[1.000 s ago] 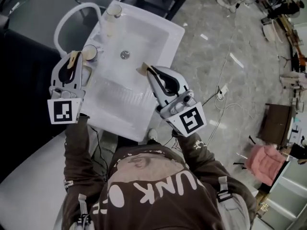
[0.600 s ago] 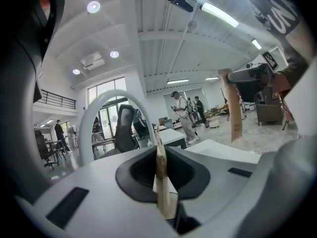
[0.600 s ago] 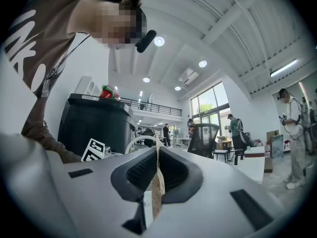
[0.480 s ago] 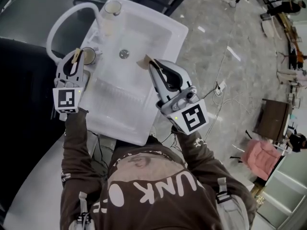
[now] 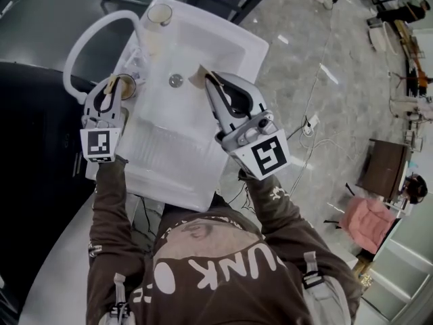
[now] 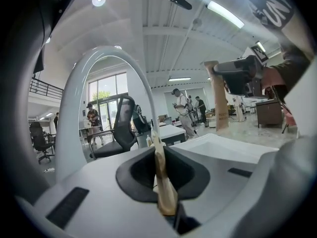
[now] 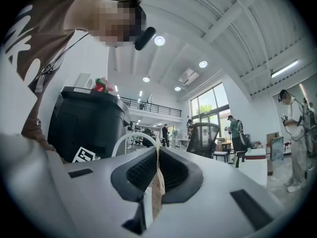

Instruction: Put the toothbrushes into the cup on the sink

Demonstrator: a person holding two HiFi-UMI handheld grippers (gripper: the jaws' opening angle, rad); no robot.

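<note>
Left gripper (image 5: 110, 88): jaws clamped on wooden toothbrush (image 6: 161, 177), cup (image 5: 127, 87) at 3 o'clock; right gripper (image 5: 208, 81): jaws clamped on seemingly boxed toothbrush (image 7: 157, 185).

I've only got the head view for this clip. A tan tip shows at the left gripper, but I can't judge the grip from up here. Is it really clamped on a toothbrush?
Observer: Yes. The left gripper view shows the left gripper shut on a tan toothbrush, seen edge-on between the jaws.
Reviewer: And the right side?
Observer: The right gripper view shows the right gripper shut on a second toothbrush, thin and tan.
Reviewer: How is that one oriented?
Observer: In the left gripper view it stands roughly vertical, most of its length below the jaws, over the sink.
</note>
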